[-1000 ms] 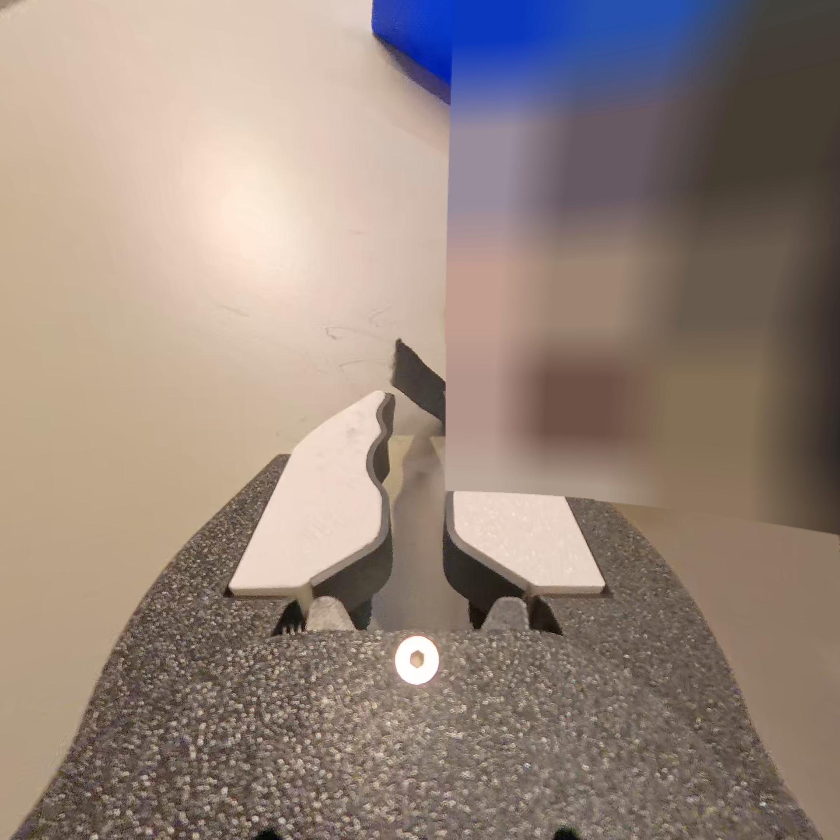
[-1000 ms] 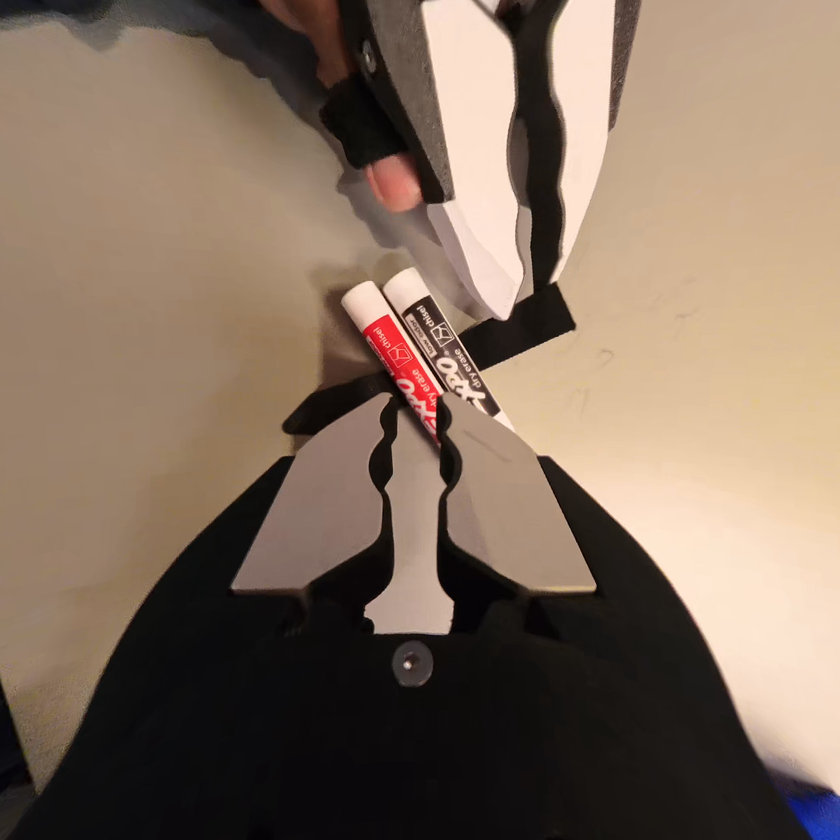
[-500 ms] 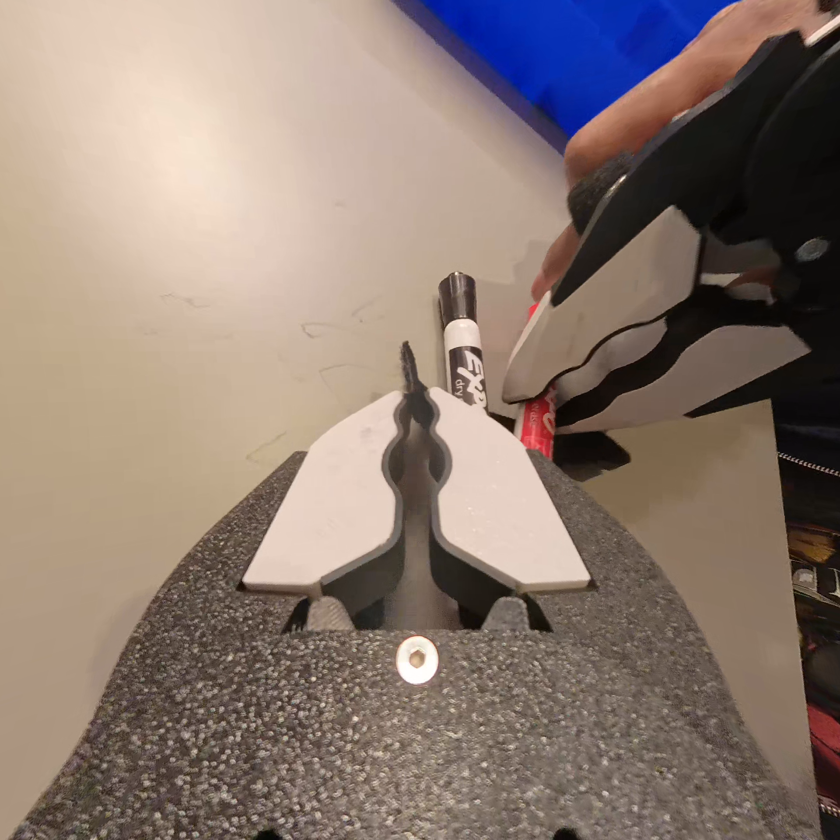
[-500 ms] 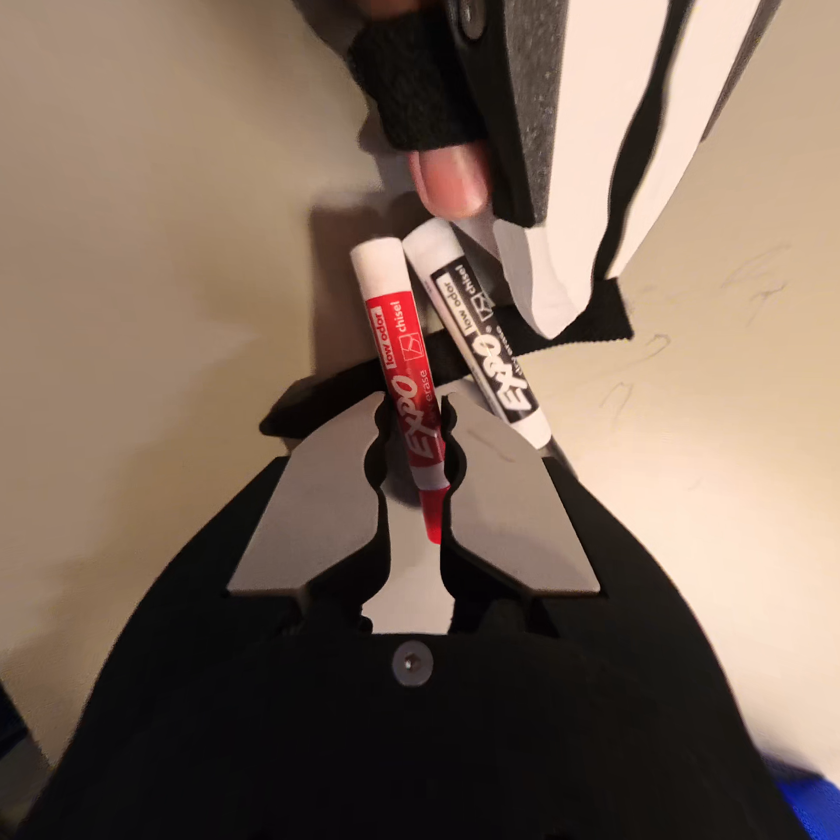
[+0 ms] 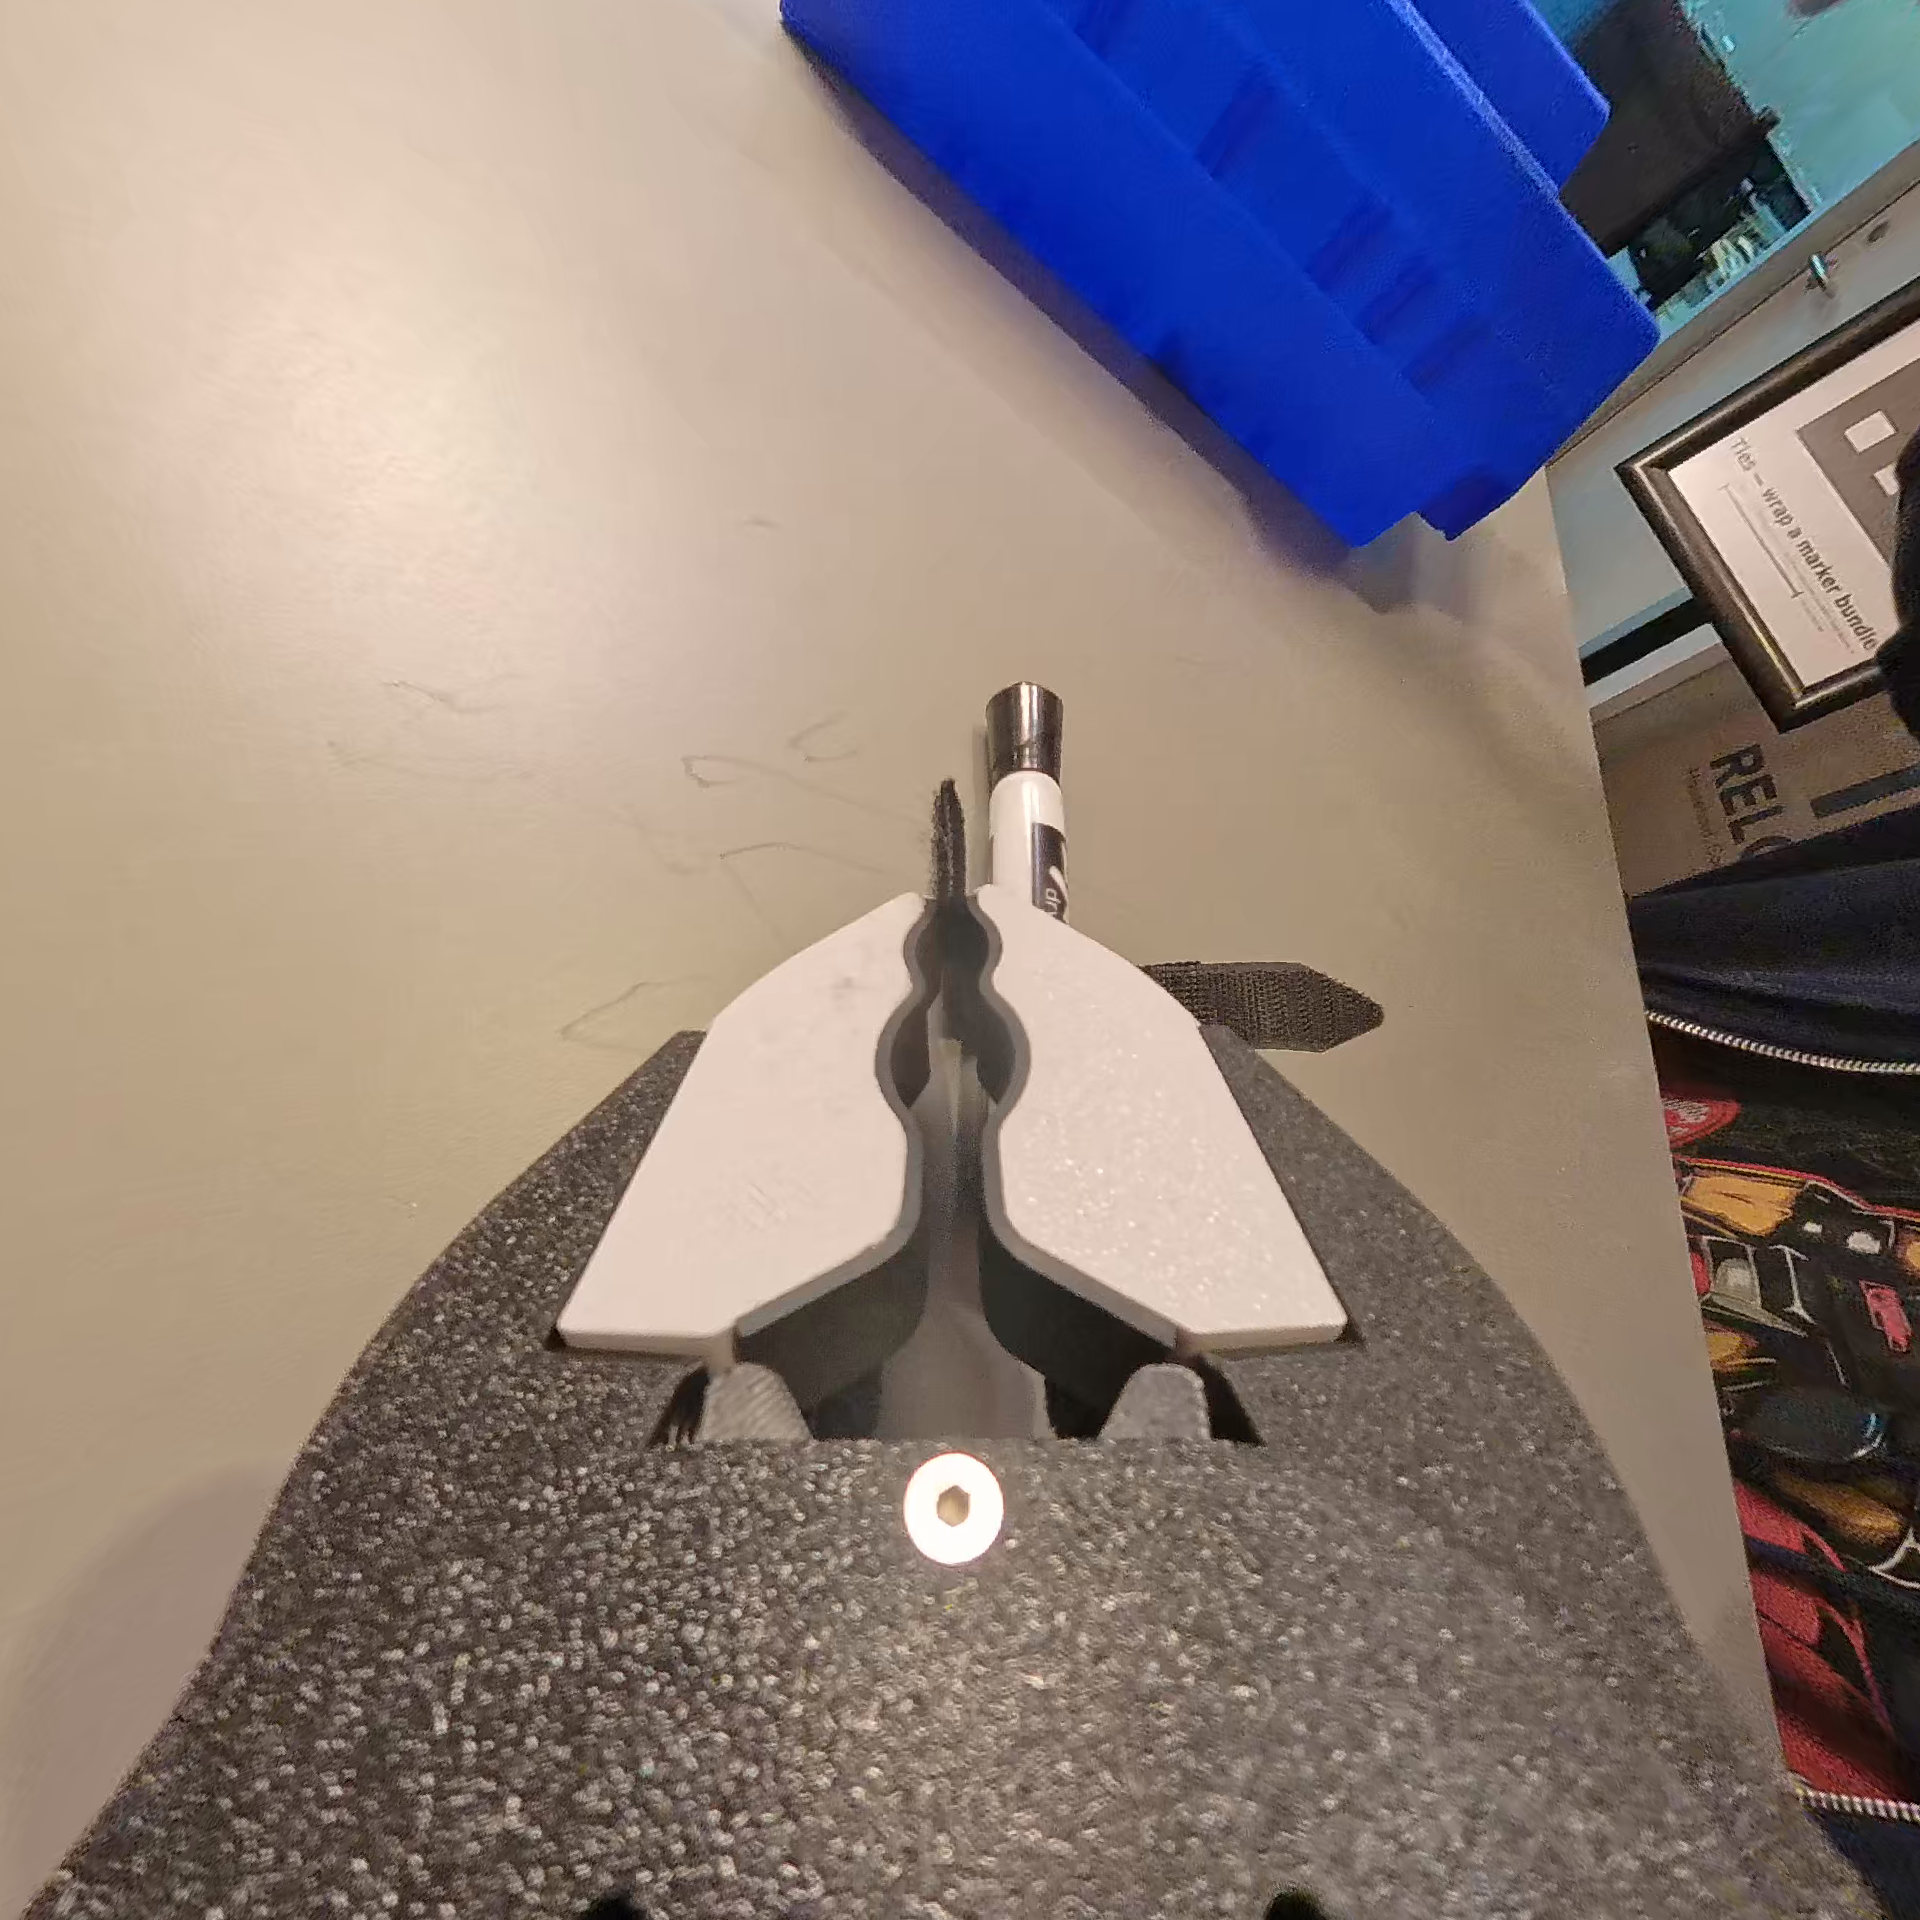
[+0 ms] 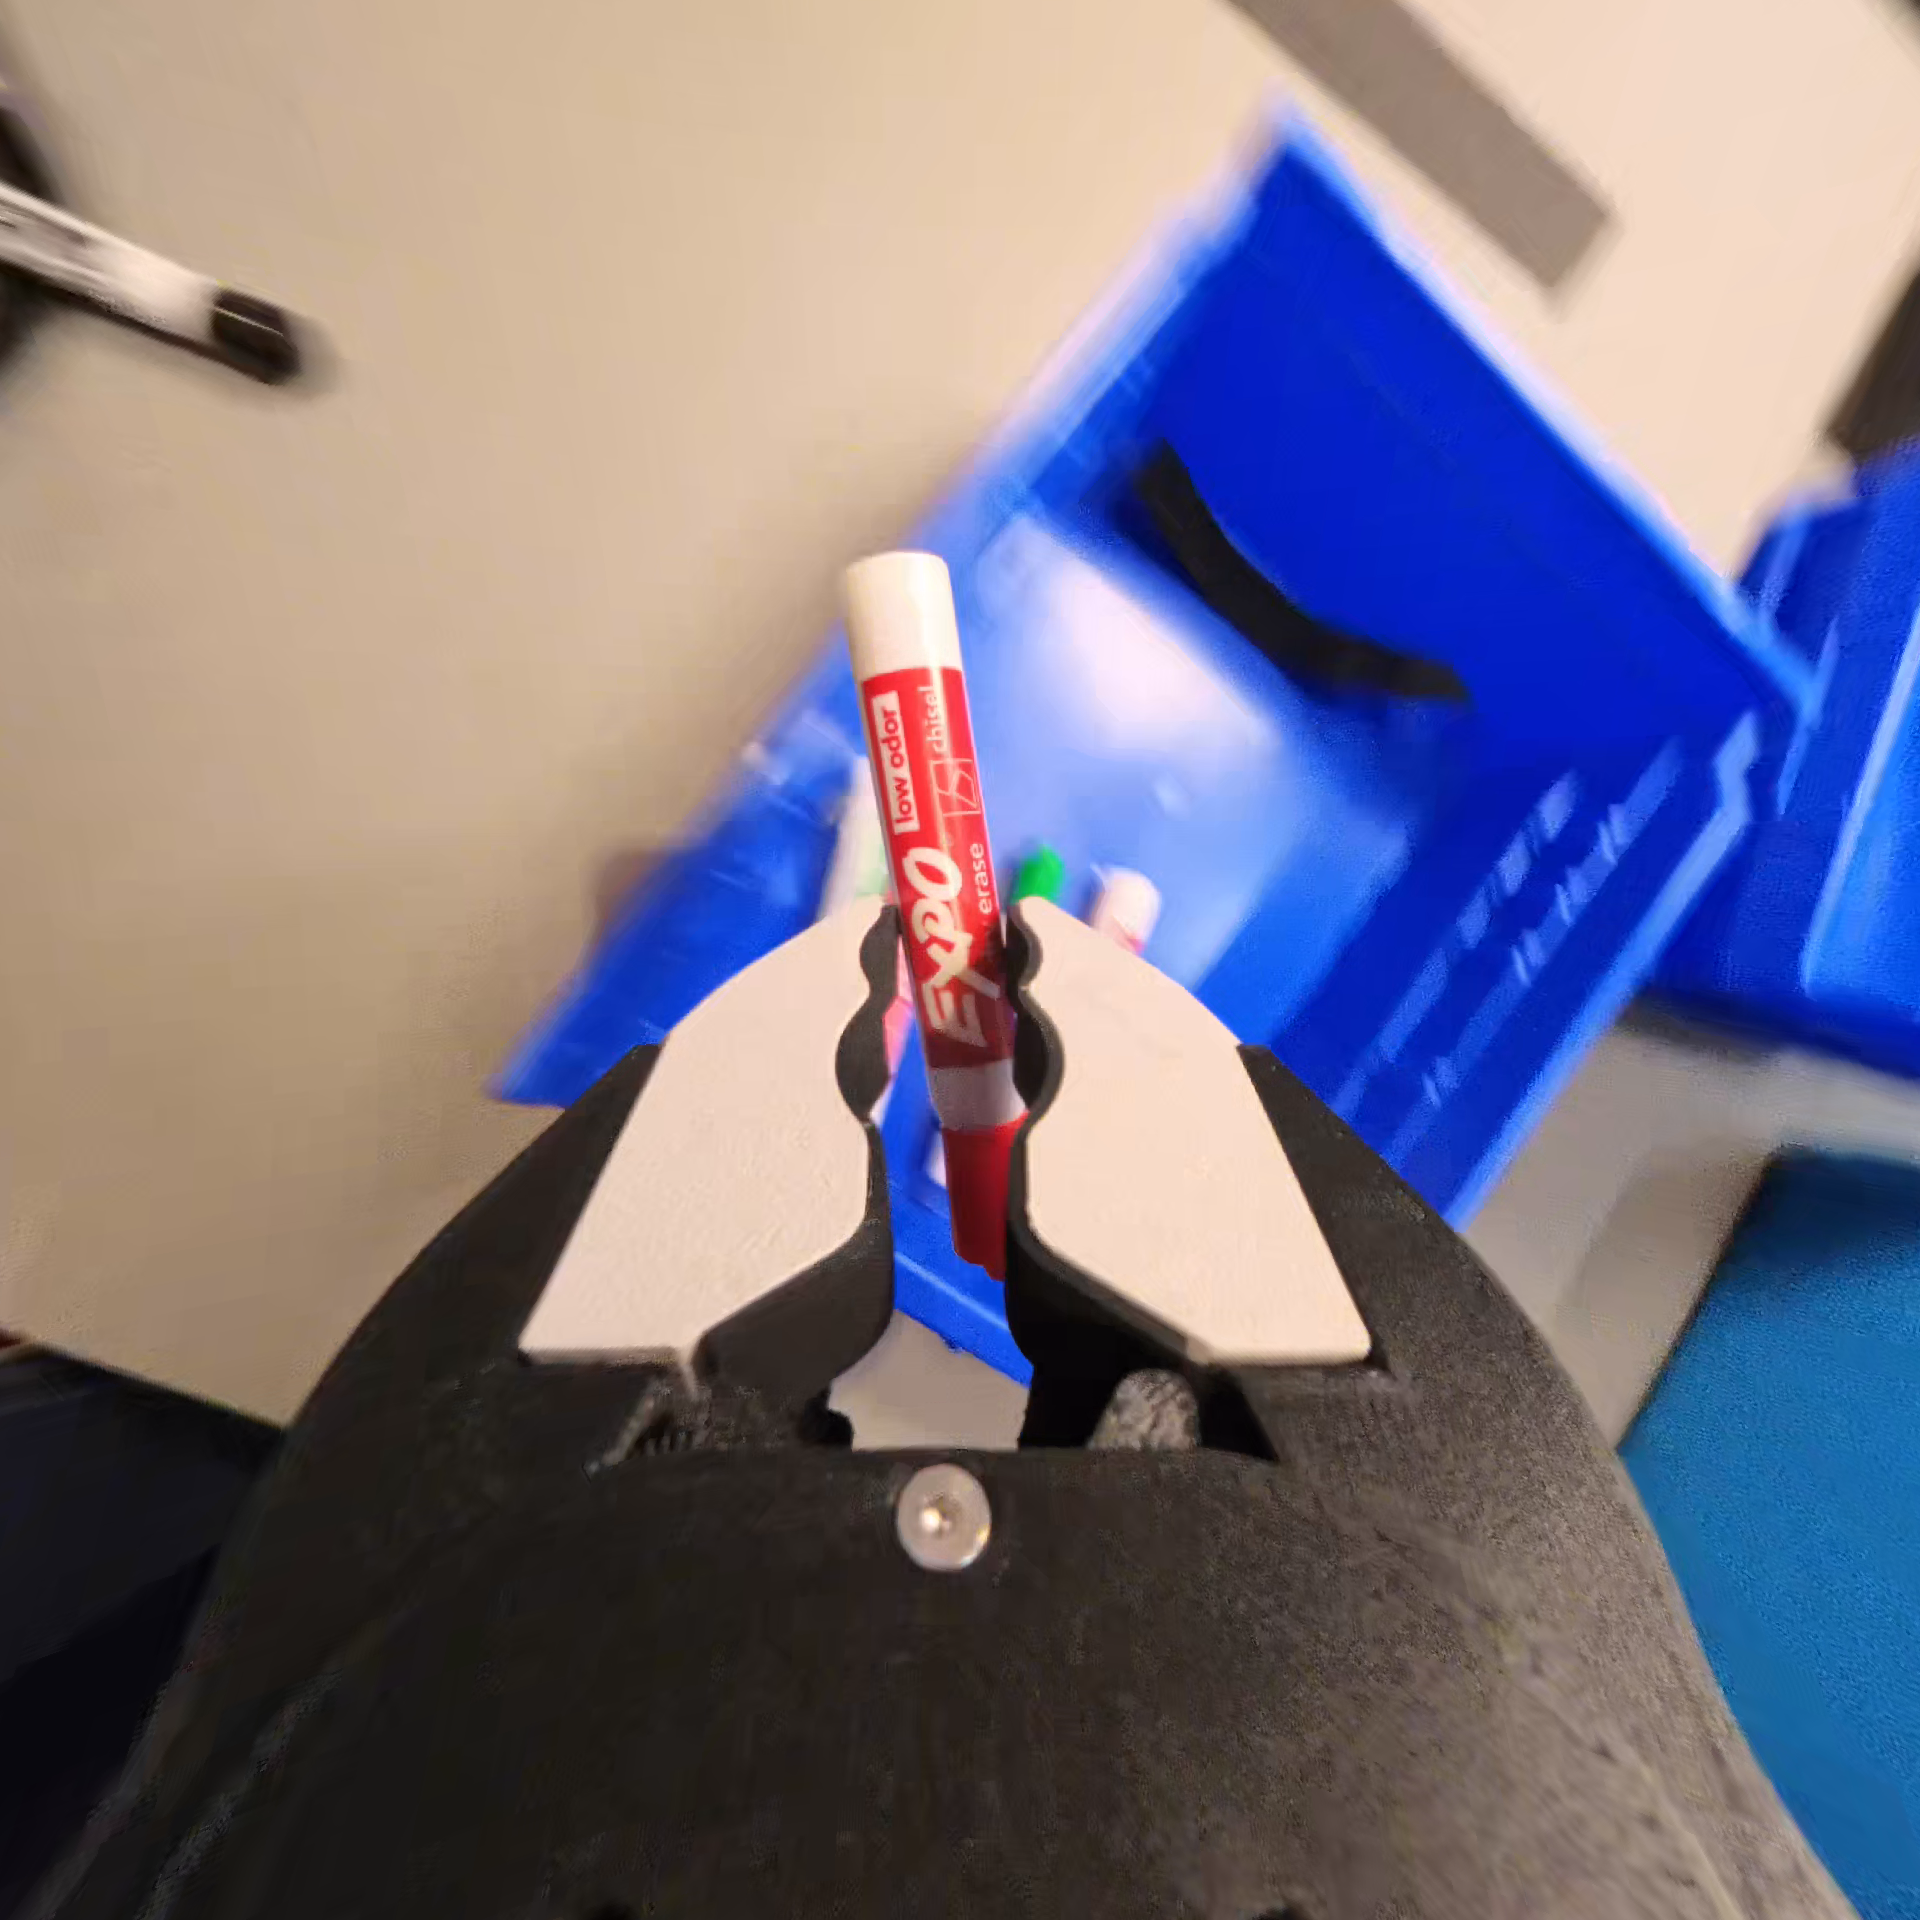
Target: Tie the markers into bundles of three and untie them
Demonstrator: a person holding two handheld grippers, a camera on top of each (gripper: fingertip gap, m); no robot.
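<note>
My left gripper is shut on the end of a black hook-and-loop strap, held edge-on just above the beige table. The strap's other end lies flat to the right of my fingers. A black marker lies on the table just past the fingertips, cap pointing away. My right gripper is shut on a red marker, held in the air over an open blue bin. The black marker also shows blurred at the upper left of the right wrist view.
A blue bin stands on the table at the upper right of the left wrist view. The bin under my right gripper holds a black strap and several markers. A framed sign stands beyond the table's right edge. My hands' fingertips stand some 30 cm from each other.
My right gripper has lifted the red marker away from the black marker and strap and swung it over the blue bin. My left gripper stays shut on the strap; the right gripper has left its view.
</note>
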